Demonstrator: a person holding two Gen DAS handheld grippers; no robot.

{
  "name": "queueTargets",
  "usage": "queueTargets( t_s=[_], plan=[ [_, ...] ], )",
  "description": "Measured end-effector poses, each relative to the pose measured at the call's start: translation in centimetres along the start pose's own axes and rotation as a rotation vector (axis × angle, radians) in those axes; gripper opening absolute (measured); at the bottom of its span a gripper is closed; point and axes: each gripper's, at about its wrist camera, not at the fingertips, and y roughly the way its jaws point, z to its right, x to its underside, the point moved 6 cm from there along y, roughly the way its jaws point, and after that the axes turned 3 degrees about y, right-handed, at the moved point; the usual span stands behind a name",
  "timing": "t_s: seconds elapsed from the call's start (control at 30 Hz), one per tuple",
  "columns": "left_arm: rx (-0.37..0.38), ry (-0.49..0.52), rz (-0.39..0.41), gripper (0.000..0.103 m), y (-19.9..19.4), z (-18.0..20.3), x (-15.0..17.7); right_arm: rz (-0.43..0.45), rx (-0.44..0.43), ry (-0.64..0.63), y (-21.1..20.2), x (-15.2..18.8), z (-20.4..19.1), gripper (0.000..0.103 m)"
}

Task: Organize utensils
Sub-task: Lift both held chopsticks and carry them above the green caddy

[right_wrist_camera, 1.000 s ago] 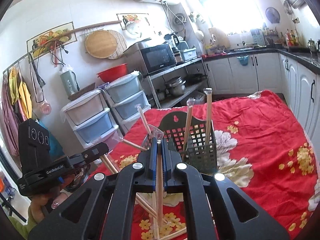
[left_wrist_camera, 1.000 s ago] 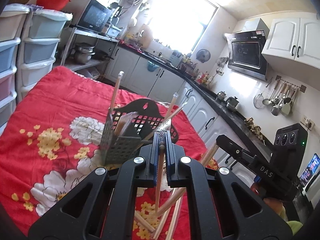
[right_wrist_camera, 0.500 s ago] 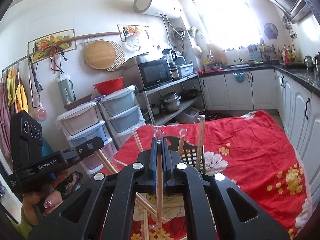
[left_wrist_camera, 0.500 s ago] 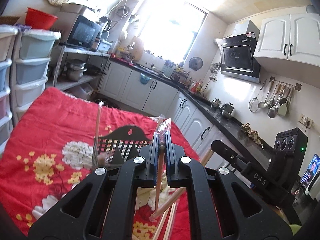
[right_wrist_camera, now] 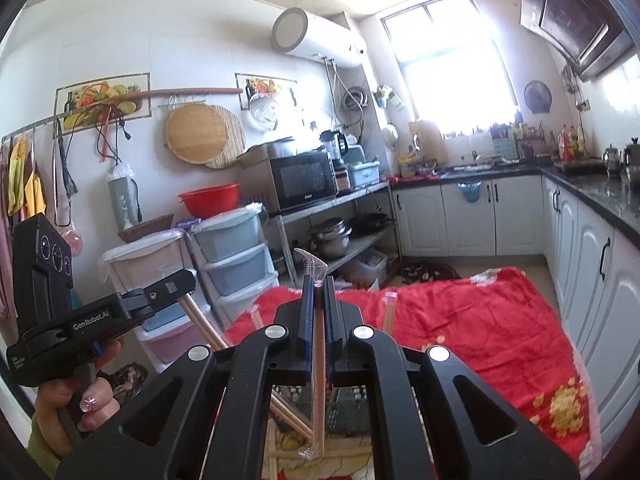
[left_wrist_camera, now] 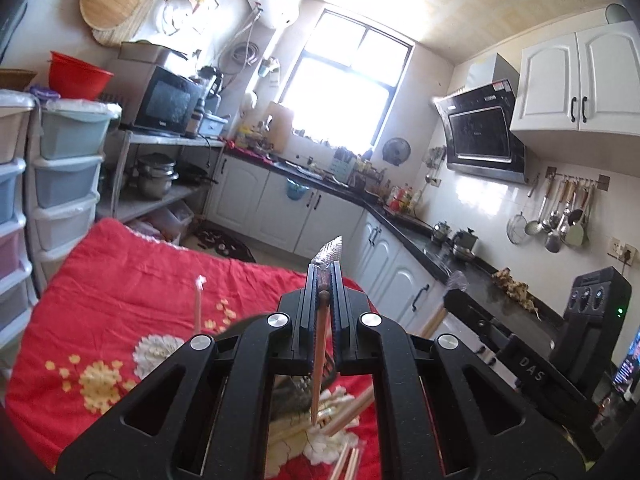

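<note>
Left wrist view: left tool [left_wrist_camera: 322, 312] is clenching a wrapped chopstick [left_wrist_camera: 319, 364], now lifted above the grey utensil basket [left_wrist_camera: 296, 394] on the red floral tabletop [left_wrist_camera: 120, 280]. Right tool [right_wrist_camera: 318, 320] is likewise gripping its wrapped chopstick [right_wrist_camera: 319, 380], raised and ready for insertion.

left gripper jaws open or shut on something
Shut on a wrapped chopstick: the left gripper has its jaws pressed against the stick, whose plastic wrapper tip pokes out above and whose shaft hangs below.
</note>
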Motion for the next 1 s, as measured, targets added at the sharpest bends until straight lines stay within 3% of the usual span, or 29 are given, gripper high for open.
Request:
queueTargets(
  t_s=[0.5,1.0],
  plan=[
    [-0.102,0.024,0.106,0.003,1.0,-1.2,-3.8,0.116,0.056,0.007,1.4,-3.3,2.1,0.005],
    [-0.158,0.040,0.094,0.003,3.9,-2.6,-1.0,0.159,0.117,0.033,3.4,-2.1,5.0,0.005]
  ],
)
